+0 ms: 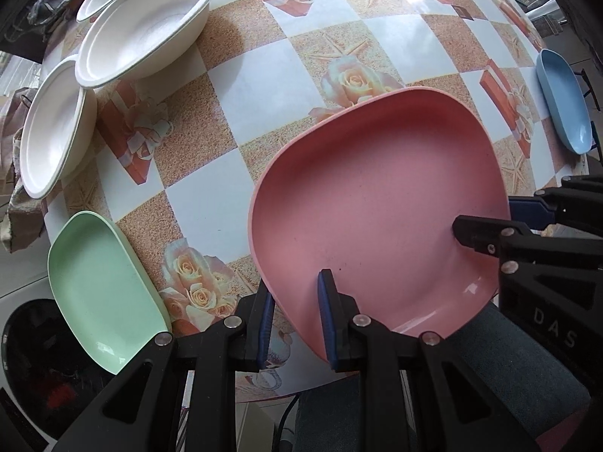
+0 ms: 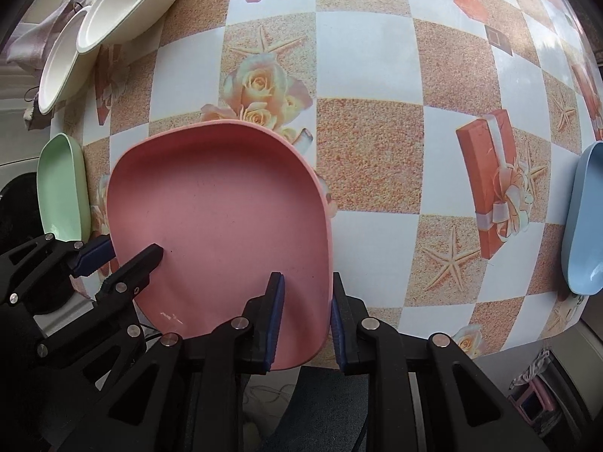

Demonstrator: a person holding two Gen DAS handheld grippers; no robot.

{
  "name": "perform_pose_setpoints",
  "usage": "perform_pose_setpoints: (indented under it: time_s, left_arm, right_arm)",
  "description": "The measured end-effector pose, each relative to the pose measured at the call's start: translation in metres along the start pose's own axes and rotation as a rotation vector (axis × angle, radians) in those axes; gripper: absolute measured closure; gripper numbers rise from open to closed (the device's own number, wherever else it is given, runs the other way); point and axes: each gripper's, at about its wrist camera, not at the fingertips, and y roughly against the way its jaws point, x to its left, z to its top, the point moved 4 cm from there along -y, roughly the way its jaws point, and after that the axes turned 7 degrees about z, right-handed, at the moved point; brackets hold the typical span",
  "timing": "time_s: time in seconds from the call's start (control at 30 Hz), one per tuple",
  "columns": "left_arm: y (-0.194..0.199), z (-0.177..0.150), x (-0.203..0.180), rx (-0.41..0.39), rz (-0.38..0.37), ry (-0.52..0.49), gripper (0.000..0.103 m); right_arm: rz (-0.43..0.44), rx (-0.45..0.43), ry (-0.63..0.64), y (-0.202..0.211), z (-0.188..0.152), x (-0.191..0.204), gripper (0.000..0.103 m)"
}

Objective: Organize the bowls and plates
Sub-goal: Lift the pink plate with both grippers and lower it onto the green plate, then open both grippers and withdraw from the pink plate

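A pink plate [image 1: 377,203] sits at the table's near edge; it also shows in the right wrist view [image 2: 218,218]. My left gripper [image 1: 297,320] straddles its near-left rim, one finger inside and one outside, with a gap to the rim. My right gripper [image 2: 305,320] straddles its near-right rim the same way. A green plate [image 1: 101,286] lies at the left edge and a blue plate [image 1: 563,101] at the far right. Three white bowls [image 1: 147,26] sit at the far left.
The table [image 1: 264,86] carries a checkered cloth with roses and gift boxes. Its near edge runs just under both grippers. Cloth and bags lie beyond the left edge. The right gripper shows in the left wrist view [image 1: 501,222].
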Motion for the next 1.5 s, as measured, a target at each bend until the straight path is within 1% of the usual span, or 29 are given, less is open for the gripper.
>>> perform_pose_setpoints:
  time_s: [0.2, 0.37, 0.5, 0.53, 0.57, 0.73, 0.9, 0.97, 1.03, 1.07, 1.1, 1.13, 1.17, 1.2, 1.23, 1.27, 1.33, 1.4, 1.5]
  left_arm:
    - [0.015, -0.008, 0.034, -0.039, 0.023, 0.066, 0.078]
    - [0.024, -0.023, 0.072, -0.061, 0.045, 0.136, 0.078]
    - [0.027, -0.037, 0.102, -0.063, 0.073, 0.199, 0.078]
    - [0.028, -0.041, 0.109, -0.063, 0.080, 0.216, 0.078]
    - [0.028, -0.046, 0.117, -0.061, 0.086, 0.235, 0.078]
    - [0.017, -0.067, 0.157, -0.038, 0.100, 0.318, 0.078]
    - [0.012, -0.075, 0.182, -0.031, 0.132, 0.349, 0.078]
    - [0.009, -0.077, 0.191, -0.034, 0.138, 0.359, 0.078]
    - [0.006, -0.076, 0.199, -0.036, 0.150, 0.363, 0.078]
    - [0.004, -0.076, 0.205, -0.042, 0.161, 0.367, 0.074]
    - [0.003, -0.076, 0.210, -0.049, 0.163, 0.373, 0.073]
    - [0.004, -0.077, 0.213, -0.054, 0.169, 0.382, 0.072]
    - [0.005, -0.079, 0.215, -0.058, 0.169, 0.393, 0.066]
    - [0.005, -0.080, 0.218, -0.063, 0.158, 0.405, 0.057]
    - [0.007, -0.082, 0.218, -0.069, 0.144, 0.413, 0.053]
    - [0.009, -0.083, 0.218, -0.079, 0.129, 0.419, 0.050]
    - [0.012, -0.083, 0.215, -0.096, 0.099, 0.416, 0.048]
    - [0.015, -0.081, 0.206, -0.103, 0.074, 0.400, 0.043]
    - [0.024, -0.072, 0.182, -0.120, 0.017, 0.344, 0.040]
  right_arm:
    - [-0.003, -0.015, 0.056, 0.015, 0.011, 0.035, 0.077]
    - [0.013, -0.016, 0.115, 0.017, 0.019, 0.075, 0.077]
    - [0.017, -0.009, 0.179, 0.013, 0.024, 0.109, 0.077]
    - [0.021, -0.002, 0.191, 0.011, 0.029, 0.128, 0.077]
    - [0.026, 0.003, 0.204, 0.008, 0.030, 0.138, 0.077]
    - [0.043, 0.028, 0.268, -0.007, 0.033, 0.179, 0.077]
    - [0.063, 0.048, 0.278, -0.021, 0.044, 0.206, 0.077]
    - [0.072, 0.051, 0.275, -0.029, 0.042, 0.216, 0.077]
    - [0.098, 0.057, 0.259, -0.036, 0.044, 0.221, 0.077]
    - [0.119, 0.056, 0.246, -0.039, 0.047, 0.223, 0.076]
    - [0.148, 0.054, 0.236, -0.040, 0.047, 0.221, 0.076]
    - [0.157, 0.052, 0.227, -0.041, 0.048, 0.220, 0.076]
    - [0.148, 0.047, 0.218, -0.042, 0.049, 0.220, 0.064]
    - [0.137, 0.036, 0.213, -0.040, 0.048, 0.215, 0.051]
    - [0.131, 0.021, 0.207, -0.036, 0.047, 0.208, 0.023]
    - [0.127, 0.006, 0.200, -0.033, 0.047, 0.200, 0.015]
    - [0.120, 0.000, 0.174, -0.026, 0.046, 0.179, 0.015]
    - [0.107, 0.002, 0.122, -0.024, 0.044, 0.153, 0.015]
    - [0.087, 0.012, 0.021, -0.022, 0.034, 0.108, 0.015]
